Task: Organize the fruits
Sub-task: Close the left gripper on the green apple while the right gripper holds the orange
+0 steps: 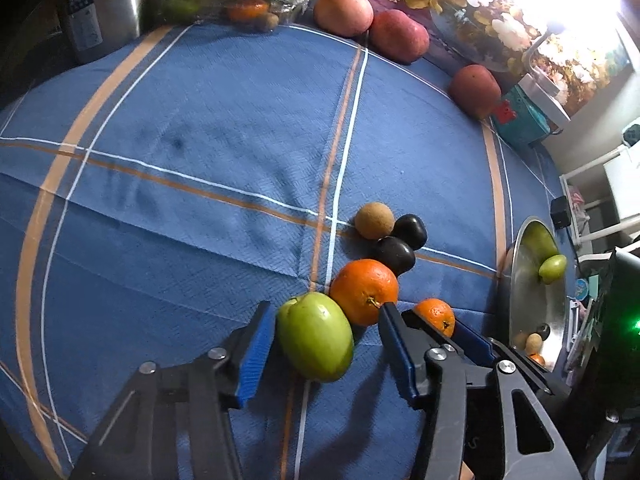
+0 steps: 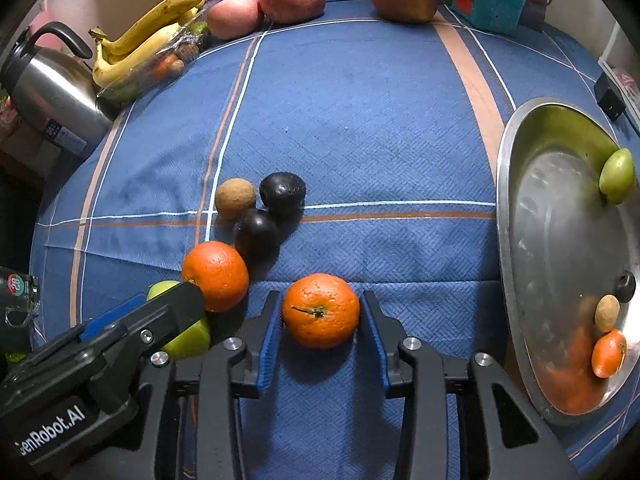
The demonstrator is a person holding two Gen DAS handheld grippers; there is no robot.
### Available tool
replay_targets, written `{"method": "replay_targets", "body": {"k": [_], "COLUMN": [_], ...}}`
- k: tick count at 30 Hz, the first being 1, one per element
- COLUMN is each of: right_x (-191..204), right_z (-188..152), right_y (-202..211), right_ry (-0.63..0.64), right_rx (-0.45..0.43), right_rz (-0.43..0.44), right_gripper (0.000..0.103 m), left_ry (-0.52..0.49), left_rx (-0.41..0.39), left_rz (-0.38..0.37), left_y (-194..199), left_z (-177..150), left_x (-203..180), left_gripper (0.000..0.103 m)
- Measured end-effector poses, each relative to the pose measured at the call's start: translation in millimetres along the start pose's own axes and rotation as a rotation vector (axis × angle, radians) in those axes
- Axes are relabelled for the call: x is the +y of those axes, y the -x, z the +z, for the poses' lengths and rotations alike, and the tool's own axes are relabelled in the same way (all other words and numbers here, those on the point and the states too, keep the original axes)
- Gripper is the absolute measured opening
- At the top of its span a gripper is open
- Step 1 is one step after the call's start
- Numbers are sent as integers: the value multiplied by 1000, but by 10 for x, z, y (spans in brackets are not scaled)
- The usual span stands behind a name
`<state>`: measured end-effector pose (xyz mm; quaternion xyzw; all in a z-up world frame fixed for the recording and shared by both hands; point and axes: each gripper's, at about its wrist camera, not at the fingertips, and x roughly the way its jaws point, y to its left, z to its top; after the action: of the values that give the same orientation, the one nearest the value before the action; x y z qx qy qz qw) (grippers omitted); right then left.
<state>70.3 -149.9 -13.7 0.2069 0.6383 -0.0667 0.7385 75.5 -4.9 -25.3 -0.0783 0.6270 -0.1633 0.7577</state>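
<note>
**Closing on two fruits at once**

Bracketing a green fruit (image 1: 316,336) with the left gripper (image 1: 324,334), we see its pads spread, the left one about touching, the right one clear. Our right gripper (image 2: 320,320) straddles a small orange (image 2: 321,310), pads close on both flanks; we cannot tell if they press yet. Both fruits lie on the blue checked cloth (image 1: 200,140), beside a larger orange (image 1: 364,291), two dark fruits (image 2: 282,194) and a brown one (image 2: 235,197).

We judge both round, firm and light, the green skin smooth and apt to slip, the orange peel grippier but bruisable; hold across the widest middle, gently.

The cloth is soft and creased, so fruit may roll. A steel bowl (image 2: 505,216) at the right already holds several fruits; bananas (image 2: 148,36) and a kettle (image 2: 48,84) sit far back.
</note>
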Motion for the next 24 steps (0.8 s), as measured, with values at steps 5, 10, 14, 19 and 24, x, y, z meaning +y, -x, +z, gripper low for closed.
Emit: {"method": "replay_targets", "body": {"k": [5, 10, 14, 19, 24], "right_x": [43, 34, 16, 3, -9], "right_z": [23, 21, 26, 25, 26], "right_y": [-27, -22, -23, -20, -11], "right_ry": [1, 0, -5, -4, -2], "right_rx": [3, 4, 6, 6, 9], "right_rz": [0, 2, 8, 9, 15], "right_gripper": [40, 40, 40, 40, 39], "left_ry": [9, 17, 14, 31, 38], "left_rx": [-4, -8, -15, -27, -41], "left_rz": [12, 17, 20, 17, 18], "left_y": [28, 60, 82, 114, 158], "left_z": [-9, -11, -9, 4, 18], "left_x": [61, 135, 152, 208, 239], "left_gripper": [46, 41, 40, 40, 40]}}
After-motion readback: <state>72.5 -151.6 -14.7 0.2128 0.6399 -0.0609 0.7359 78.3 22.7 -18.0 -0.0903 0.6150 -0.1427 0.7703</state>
